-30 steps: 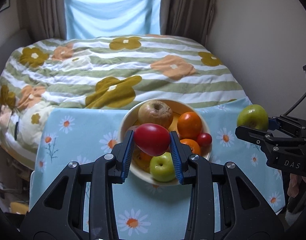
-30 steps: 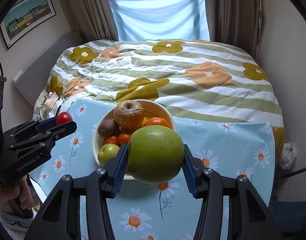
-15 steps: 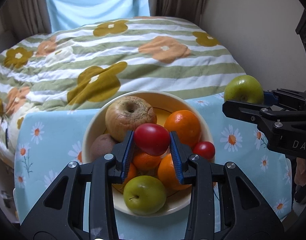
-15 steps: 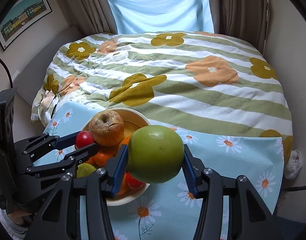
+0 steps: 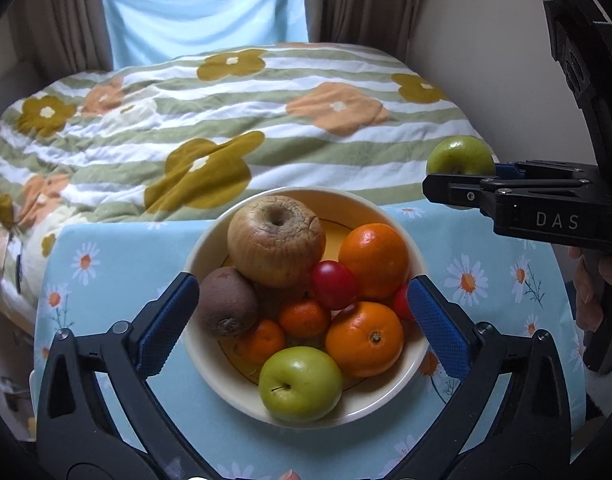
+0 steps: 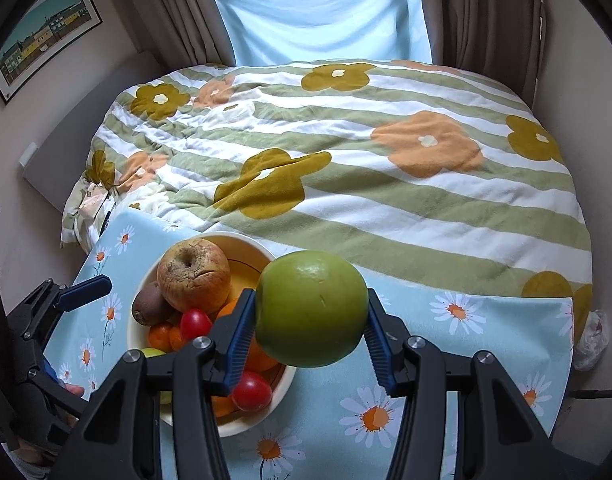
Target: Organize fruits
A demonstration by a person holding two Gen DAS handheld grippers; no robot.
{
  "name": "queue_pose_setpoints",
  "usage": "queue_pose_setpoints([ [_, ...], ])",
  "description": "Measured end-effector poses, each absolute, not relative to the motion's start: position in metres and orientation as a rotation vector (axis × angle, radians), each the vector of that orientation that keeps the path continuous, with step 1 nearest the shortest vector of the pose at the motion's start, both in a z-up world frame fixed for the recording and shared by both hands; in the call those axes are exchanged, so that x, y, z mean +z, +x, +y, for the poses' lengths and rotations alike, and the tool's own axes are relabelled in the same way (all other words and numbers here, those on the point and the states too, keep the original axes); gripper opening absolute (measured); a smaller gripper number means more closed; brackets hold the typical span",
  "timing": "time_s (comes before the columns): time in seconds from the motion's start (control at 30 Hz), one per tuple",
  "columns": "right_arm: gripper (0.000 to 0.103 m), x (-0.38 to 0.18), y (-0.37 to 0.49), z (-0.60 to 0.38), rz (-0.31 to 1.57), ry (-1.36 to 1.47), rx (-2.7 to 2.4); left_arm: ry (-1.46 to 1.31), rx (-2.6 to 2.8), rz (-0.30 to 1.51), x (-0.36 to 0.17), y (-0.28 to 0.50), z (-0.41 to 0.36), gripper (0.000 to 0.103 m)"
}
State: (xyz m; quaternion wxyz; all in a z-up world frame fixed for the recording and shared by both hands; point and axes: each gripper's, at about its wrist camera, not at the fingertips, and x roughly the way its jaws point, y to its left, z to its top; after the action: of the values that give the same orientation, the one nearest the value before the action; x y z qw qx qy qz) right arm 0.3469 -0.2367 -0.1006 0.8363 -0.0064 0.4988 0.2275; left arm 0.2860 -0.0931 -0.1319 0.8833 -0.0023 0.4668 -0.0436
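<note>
A cream bowl [image 5: 210, 368] on the daisy cloth holds a wrinkled brown apple [image 5: 276, 240], a kiwi [image 5: 226, 306], oranges [image 5: 374, 260], small tangerines, a green apple [image 5: 300, 384] and red tomatoes [image 5: 333, 284]. My left gripper [image 5: 302, 316] is open, its blue pads either side of the bowl, holding nothing. My right gripper [image 6: 310, 340] is shut on a large green apple [image 6: 311, 308], held above the bowl's right rim [image 6: 262, 250]. That apple also shows in the left wrist view [image 5: 460, 156].
The bowl stands on a table under a light blue daisy cloth [image 5: 118, 264]. Behind it is a bed with a striped floral quilt [image 6: 346, 168]. A wall is close on the right [image 5: 486, 60]. A crumpled white bag [image 6: 592, 340] lies off the table's right side.
My left gripper opened and let the red tomato drop into the bowl among the fruit. My right gripper moved left toward the bowl, still holding the green apple.
</note>
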Motion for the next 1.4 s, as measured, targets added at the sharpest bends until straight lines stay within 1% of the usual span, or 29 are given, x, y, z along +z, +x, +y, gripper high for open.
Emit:
queue_pose_setpoints([
  [0.27, 0.048, -0.109, 0.360, -0.216, 1.063, -0.024, 0.561, -0.027, -0.034, 0.985, -0.134, 0.273, -0.073, 0.103],
  [0.53, 0.048, -0.132, 0.373, -0.189, 1.071, -0.061, 0.641, -0.050, 0.025, 0.981, -0.135, 0.260, -0.053, 0.103],
  [0.8, 0.049, -0.142, 0.374, -0.183, 1.093, -0.033, 0.669, -0.070, 0.062, 0.975, -0.134, 0.248, -0.042, 0.103],
  [0.83, 0.055, -0.142, 0.374, -0.183, 1.087, -0.030, 0.669, -0.069, 0.064, 0.974, -0.133, 0.247, -0.042, 0.103],
  [0.87, 0.067, -0.141, 0.373, -0.184, 1.082, -0.027, 0.671, -0.066, 0.066, 0.972, -0.133, 0.245, -0.043, 0.103],
  [0.93, 0.079, -0.139, 0.372, -0.185, 1.067, -0.016, 0.673, -0.065, 0.068, 0.969, -0.131, 0.242, -0.042, 0.103],
  [1.2, 0.080, -0.129, 0.360, -0.189, 1.043, -0.022, 0.651, -0.061, 0.066, 0.947, -0.122, 0.227, -0.044, 0.103],
  [1.4, 0.080, -0.097, 0.335, -0.198, 1.001, -0.022, 0.596, -0.037, 0.045, 0.882, -0.096, 0.210, -0.040, 0.103],
])
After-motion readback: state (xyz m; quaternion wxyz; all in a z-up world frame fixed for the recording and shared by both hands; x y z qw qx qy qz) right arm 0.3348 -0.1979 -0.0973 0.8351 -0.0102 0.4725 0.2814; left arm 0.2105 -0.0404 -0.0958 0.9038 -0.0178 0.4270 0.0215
